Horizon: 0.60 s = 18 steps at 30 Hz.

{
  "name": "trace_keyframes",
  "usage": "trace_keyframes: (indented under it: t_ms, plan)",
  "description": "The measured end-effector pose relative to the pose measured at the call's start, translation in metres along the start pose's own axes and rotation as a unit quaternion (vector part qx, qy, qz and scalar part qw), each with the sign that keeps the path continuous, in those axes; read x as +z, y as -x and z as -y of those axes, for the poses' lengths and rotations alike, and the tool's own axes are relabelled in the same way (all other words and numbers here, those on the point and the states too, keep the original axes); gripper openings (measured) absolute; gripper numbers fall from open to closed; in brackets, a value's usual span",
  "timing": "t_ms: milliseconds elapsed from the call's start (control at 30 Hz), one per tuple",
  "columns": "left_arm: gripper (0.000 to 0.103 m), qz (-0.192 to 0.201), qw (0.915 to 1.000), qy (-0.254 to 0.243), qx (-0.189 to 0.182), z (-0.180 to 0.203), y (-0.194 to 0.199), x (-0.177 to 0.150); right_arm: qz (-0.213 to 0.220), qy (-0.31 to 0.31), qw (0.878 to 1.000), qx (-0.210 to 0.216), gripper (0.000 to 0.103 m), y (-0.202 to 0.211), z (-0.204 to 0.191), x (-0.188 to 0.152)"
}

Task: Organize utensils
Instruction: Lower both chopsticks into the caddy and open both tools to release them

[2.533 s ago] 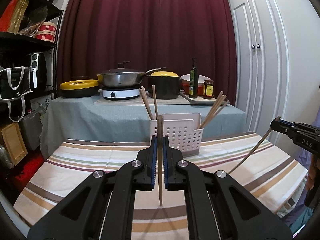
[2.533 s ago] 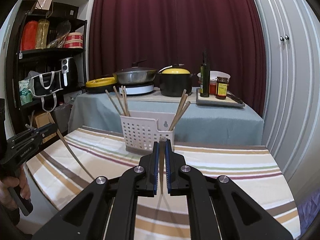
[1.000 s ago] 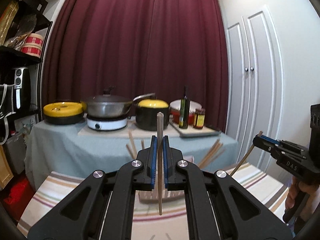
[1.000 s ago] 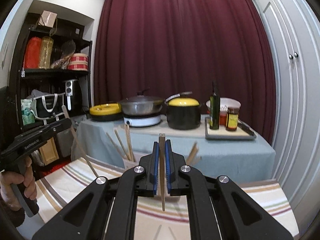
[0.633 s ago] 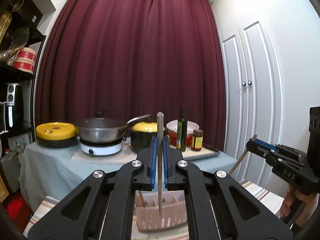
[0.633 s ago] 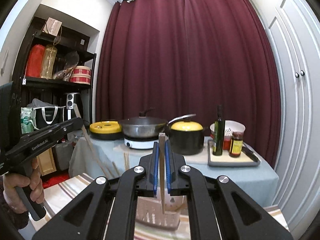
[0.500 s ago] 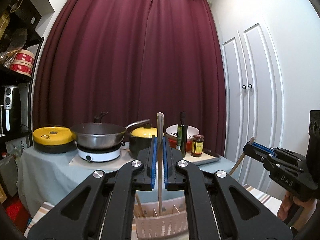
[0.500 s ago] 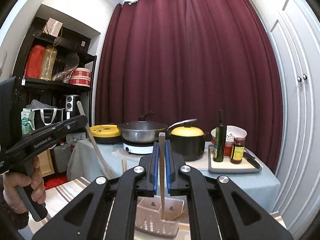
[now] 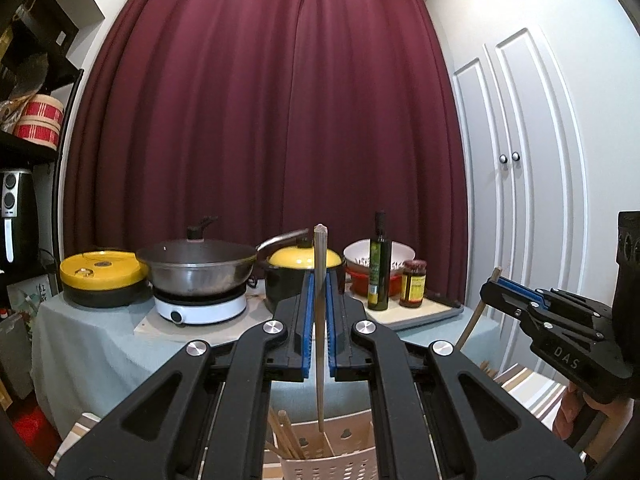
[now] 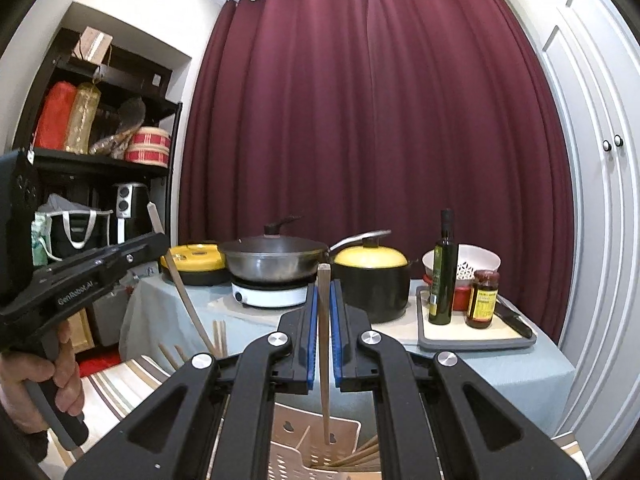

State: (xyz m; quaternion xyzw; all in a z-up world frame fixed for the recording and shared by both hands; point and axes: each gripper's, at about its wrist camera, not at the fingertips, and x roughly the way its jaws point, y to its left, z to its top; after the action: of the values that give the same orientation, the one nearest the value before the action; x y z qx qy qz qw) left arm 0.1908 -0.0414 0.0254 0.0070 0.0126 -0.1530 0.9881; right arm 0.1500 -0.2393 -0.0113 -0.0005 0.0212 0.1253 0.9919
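On the far left stands a black shelf with a red bag, a round red striped box and a black air fryer. Next comes the back desk under a pale blue cloth. From left to right it carries a yellow lidded pan, a grey wok on a white cooker, a black pot with a yellow lid, a white bowl, a dark oil bottle and a sauce jar on a grey tray. A dark red curtain hangs behind it all. White cupboard doors fill the right wall.

The left tool is clenched on one wooden chopstick, held straight up and down. Its low tip hangs just over the white holder basket, where more chopsticks lean in the left part.

The right tool is clenched on another chopstick, also upright. Its tip points down into the right part of the white basket, beside a few sticks lying there. I cannot tell if it touches the bottom.

The basket sits on a near desk with a striped cloth. A hand grips the left tool's handle.
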Motion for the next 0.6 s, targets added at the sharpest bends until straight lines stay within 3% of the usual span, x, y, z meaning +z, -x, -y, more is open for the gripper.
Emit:
trace_keyframes:
  t_ms: [600]
  plan:
    - [0.006, -0.059, 0.9981, 0.006, 0.012, -0.018, -0.034, -0.054, -0.056, -0.01, 0.998, -0.003, 0.007, -0.035, 0.007, -0.047]
